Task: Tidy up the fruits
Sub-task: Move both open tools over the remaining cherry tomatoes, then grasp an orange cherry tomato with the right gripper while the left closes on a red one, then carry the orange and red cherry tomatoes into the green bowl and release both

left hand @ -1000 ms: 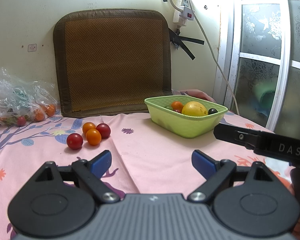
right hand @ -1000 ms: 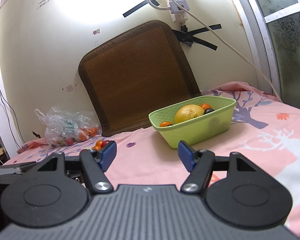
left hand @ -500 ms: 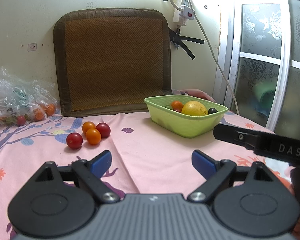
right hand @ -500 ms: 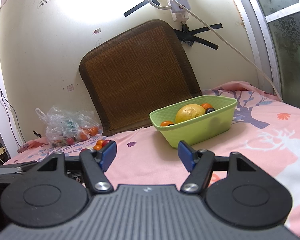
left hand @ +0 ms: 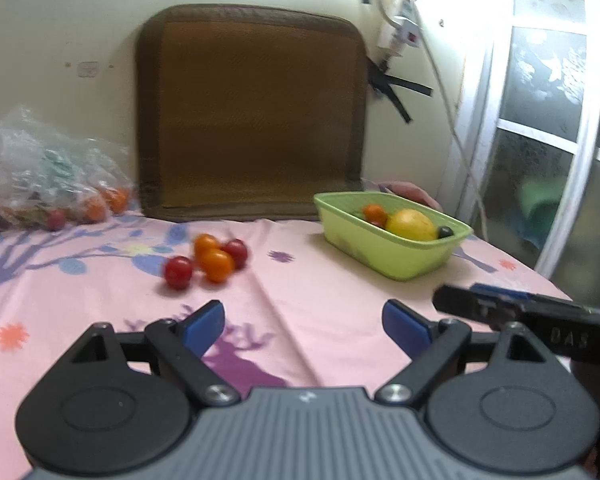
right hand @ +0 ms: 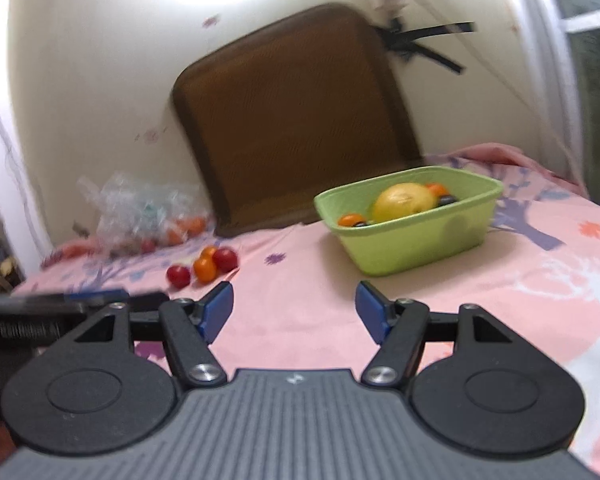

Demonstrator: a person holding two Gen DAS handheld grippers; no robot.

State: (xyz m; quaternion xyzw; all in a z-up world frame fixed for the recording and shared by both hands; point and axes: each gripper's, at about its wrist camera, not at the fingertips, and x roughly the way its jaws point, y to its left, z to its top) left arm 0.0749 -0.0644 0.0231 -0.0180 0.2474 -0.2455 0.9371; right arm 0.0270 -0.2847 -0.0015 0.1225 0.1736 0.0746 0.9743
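- Four small round fruits (left hand: 210, 261), two red and two orange, lie loose in a tight cluster on the pink cloth (left hand: 320, 304), touching one another, well apart from the green basket (left hand: 392, 258).
- Judging by their look, they are light, smooth and thin-skinned, so likely to roll at a nudge and to split under a hard pinch.
- A sound hold would take one fruit across its widest part with the blue pads, closing gently; the red one (right hand: 178, 275) at the near edge of the cluster stands a little apart and seems the easiest to single out.
- The basket already holds a large yellow fruit (right hand: 404, 202), some orange ones and a dark one, with room left at its near end.
- Left gripper (left hand: 304, 322) hovers low over the cloth, jaws spread wide and empty, with the cluster ahead and to its left.
- Right gripper (right hand: 294, 312) is likewise spread and empty, with the basket ahead to its right.
- A clear plastic bag (left hand: 48, 184) with more fruit sits at the far left by the wall, beside a brown woven mat (left hand: 248, 112) leaning upright.
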